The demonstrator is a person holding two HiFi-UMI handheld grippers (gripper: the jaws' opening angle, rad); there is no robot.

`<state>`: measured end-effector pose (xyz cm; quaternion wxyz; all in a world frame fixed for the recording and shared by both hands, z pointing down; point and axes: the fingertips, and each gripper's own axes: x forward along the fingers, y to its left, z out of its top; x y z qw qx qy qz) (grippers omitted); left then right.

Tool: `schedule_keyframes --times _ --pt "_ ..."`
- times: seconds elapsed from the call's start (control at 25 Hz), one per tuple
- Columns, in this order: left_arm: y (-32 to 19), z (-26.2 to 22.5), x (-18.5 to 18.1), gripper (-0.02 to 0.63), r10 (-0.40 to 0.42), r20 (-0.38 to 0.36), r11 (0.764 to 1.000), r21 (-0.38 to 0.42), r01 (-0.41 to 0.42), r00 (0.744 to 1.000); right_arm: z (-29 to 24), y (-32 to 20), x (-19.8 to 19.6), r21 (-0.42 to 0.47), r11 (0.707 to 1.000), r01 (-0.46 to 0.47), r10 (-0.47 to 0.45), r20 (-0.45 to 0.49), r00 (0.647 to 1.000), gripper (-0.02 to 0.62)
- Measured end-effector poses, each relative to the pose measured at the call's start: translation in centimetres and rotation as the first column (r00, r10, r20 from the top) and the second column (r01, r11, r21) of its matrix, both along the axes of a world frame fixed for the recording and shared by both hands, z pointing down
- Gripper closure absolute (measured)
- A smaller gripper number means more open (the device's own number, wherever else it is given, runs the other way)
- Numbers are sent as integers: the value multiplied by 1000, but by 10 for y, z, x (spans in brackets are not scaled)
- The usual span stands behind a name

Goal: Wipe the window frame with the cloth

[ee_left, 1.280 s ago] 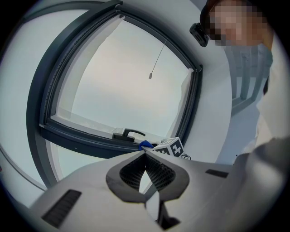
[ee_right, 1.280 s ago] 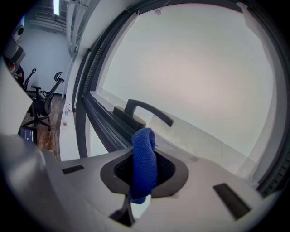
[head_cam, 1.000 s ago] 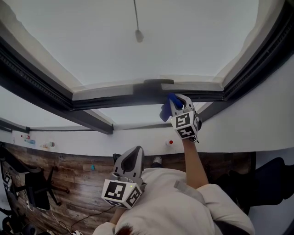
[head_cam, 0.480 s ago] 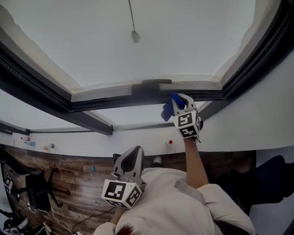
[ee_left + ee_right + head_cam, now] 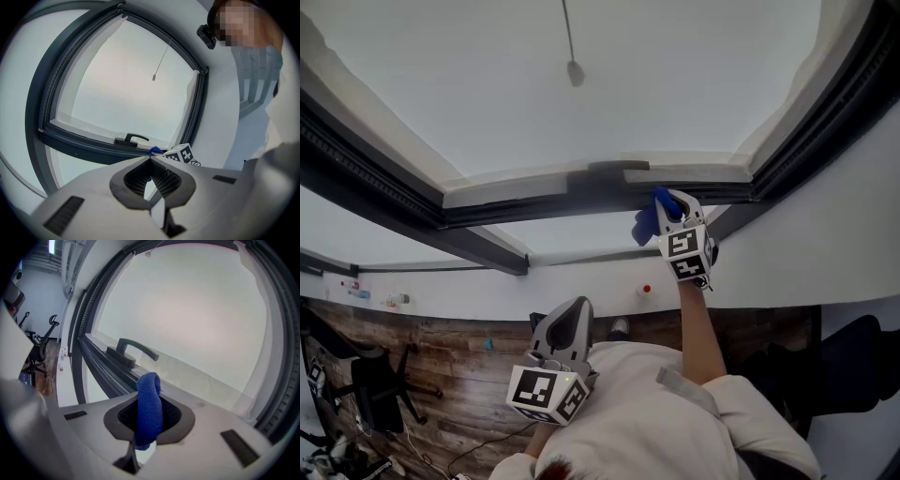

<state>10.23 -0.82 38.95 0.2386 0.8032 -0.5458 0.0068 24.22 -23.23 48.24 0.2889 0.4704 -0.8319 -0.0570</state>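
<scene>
Cloth (one, blue) clamped in right hand-held gripper, left hand-held gripper closed, empty.

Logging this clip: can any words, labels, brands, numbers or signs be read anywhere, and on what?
No readable text in any view.
Right gripper, marker cube: black-and-white square patterns only, no letters or digits.
Left gripper, its cube: the same.
Blue cloth: no label showing.
Small items low on the white wall at left: too small to read.
</scene>
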Motion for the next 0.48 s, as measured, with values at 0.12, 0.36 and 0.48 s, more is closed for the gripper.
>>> schedule_keyframes --times 0.12,0.36,0.48 --pt "0 0 1 601 0 -2 1000 0 0 1000 -1 -1 4 2 1000 -8 8 -1 1000 546" --pt "-1 0 2 601 5 0 1000 2 -5 1000 -1 -2 11 1 1000 -21 21 2 1000 546" --pt "-1 0 3 601 5 1 1000 -1 -5 1000 0 -2 13 0 1000 -22 22 1 1000 546"
